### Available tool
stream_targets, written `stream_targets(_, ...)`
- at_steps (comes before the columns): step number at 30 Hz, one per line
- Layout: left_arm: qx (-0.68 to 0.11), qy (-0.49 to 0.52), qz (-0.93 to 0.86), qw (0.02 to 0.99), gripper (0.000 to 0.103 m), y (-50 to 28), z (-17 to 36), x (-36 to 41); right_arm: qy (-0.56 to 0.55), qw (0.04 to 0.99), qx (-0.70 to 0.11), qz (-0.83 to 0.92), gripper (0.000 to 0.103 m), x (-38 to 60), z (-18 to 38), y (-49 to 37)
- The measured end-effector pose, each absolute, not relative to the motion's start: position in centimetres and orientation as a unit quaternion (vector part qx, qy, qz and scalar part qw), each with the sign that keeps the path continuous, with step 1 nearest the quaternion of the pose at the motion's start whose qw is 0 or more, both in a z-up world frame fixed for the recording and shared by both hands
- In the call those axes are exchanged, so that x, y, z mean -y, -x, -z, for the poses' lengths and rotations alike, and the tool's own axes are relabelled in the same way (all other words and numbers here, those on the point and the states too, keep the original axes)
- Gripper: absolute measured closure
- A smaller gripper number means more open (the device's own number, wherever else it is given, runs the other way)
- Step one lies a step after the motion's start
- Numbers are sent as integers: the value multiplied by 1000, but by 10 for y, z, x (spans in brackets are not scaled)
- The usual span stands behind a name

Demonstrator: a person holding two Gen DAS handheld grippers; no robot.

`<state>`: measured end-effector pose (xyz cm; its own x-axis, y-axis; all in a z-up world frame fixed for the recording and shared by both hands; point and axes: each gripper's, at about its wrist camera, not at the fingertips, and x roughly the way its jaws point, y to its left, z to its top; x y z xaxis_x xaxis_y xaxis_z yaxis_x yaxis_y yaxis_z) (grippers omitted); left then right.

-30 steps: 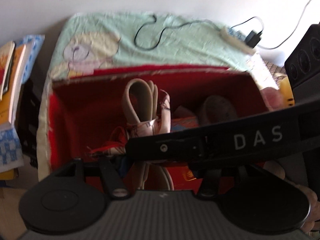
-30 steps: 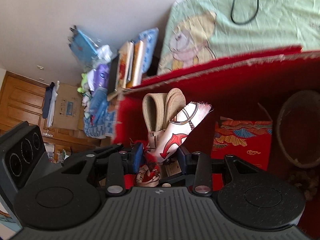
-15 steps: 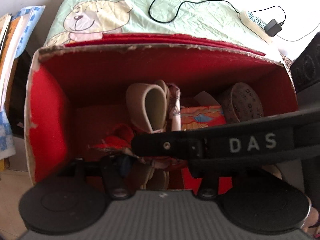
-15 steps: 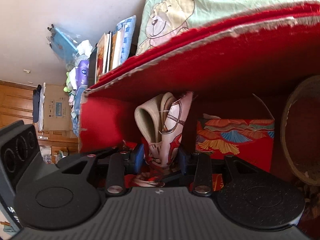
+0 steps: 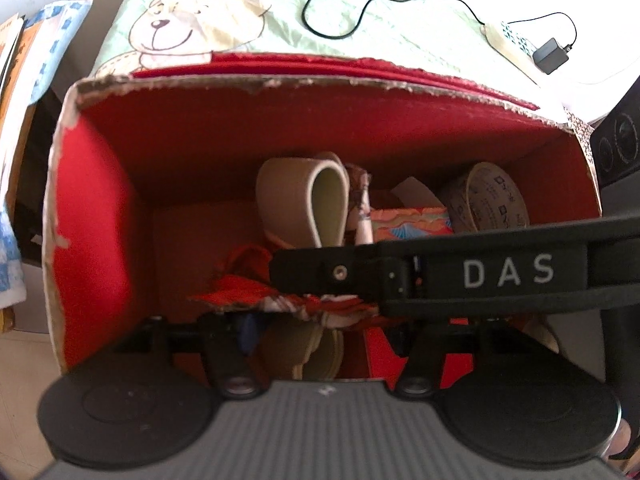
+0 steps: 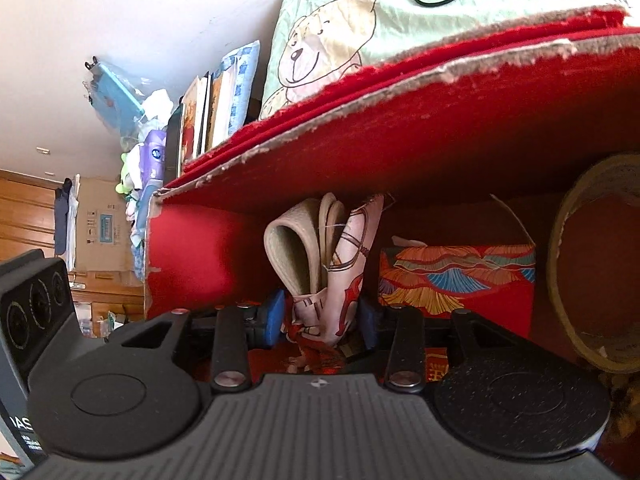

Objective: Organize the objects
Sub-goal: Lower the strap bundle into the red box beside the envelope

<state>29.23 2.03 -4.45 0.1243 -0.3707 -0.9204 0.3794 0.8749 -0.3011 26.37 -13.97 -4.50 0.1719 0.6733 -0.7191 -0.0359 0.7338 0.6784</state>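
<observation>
Both tongs reach into the red box [image 5: 100, 208], lowering a cloth bundle.

Left tongs [image 5: 320, 320], at 6 o'clock in their view, seem clamped on the bundle's lower end, though the right tongs' arm hides the tips, so I cannot tell for sure. Right tongs [image 6: 320, 320] are pinched narrowly on the patterned cloth [image 6: 348, 264] wrapped beside a folded tan insole [image 6: 292, 248], which rises toward 12 o'clock. A patterned packet [image 6: 456, 276] and tape roll [image 6: 592, 264] lie at 3 o'clock. Next, probably, set it down and let go.
</observation>
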Motion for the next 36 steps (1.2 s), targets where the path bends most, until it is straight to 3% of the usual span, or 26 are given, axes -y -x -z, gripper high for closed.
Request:
stream_targets(7,-611,-7,258,748,44,-286,38,-17,-270,701,-612,-246,68,140,46,-264)
stream_targets(18,-625,-24,258,737,44,-284,36,-12,-301,664,-654,-201,65,145,46,-262)
stream_targets(20,-630,-31,246,736,39,-288,41,-14,-300,672,-649,-194,66,146,51,-262)
stream_targets(24,-627,-23,247,738,38,-291,40,-20,-305,682,-636,-193,65,151,53,-259)
stream_targets(27,-626,-36,245,740,24,-290,43,-19,-292,697,-625,-198,64,153,48,-256)
stream_targets(36,-614,-36,242,750,21,-291,35,-27,-265,735,-589,-207,60,157,35,-244)
